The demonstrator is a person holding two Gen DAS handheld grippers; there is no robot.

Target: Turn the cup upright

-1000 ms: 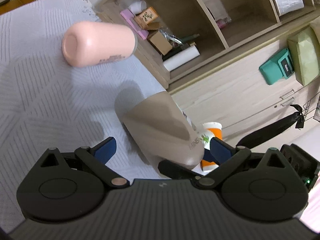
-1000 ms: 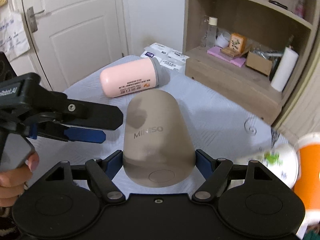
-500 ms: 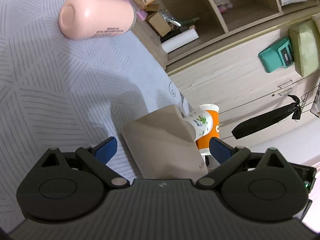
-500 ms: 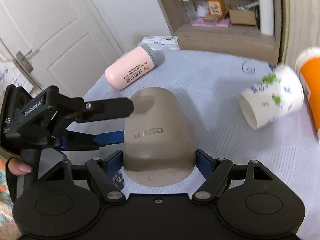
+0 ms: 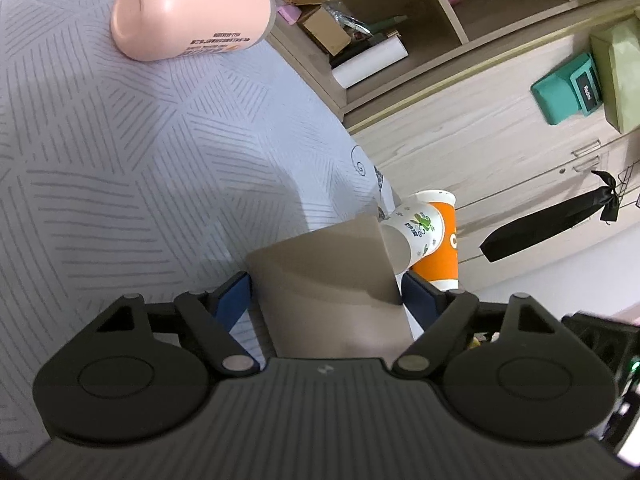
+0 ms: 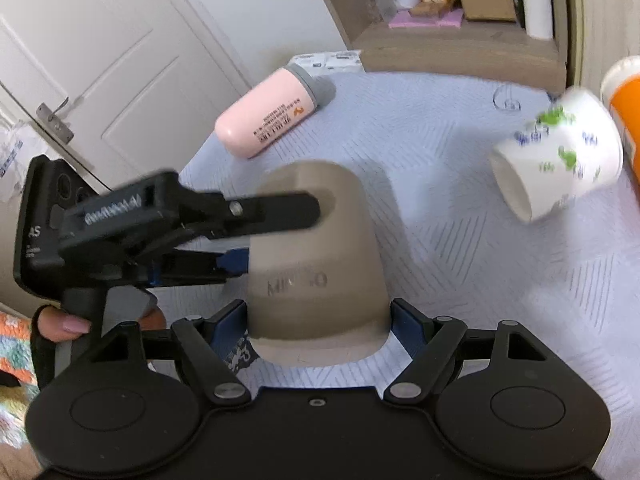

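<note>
Both grippers pinch taupe cup [image 6: 316, 256] at frame centre: right gripper [image 6: 318, 320] near base, left gripper [image 5: 326, 296] w/ jaws straddling body. Risk: opposing pulls twist it loose toward paper cup [image 6: 556, 160], mid-right.

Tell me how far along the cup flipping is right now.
Done: the taupe cup is off the table cover, gripped near its base by the right gripper, and the left gripper closes around its body. In hand: turning it; it is tilted, not upright. Left: setting it upright and letting go. The pink bottle and printed paper cup lie on their sides.
</note>
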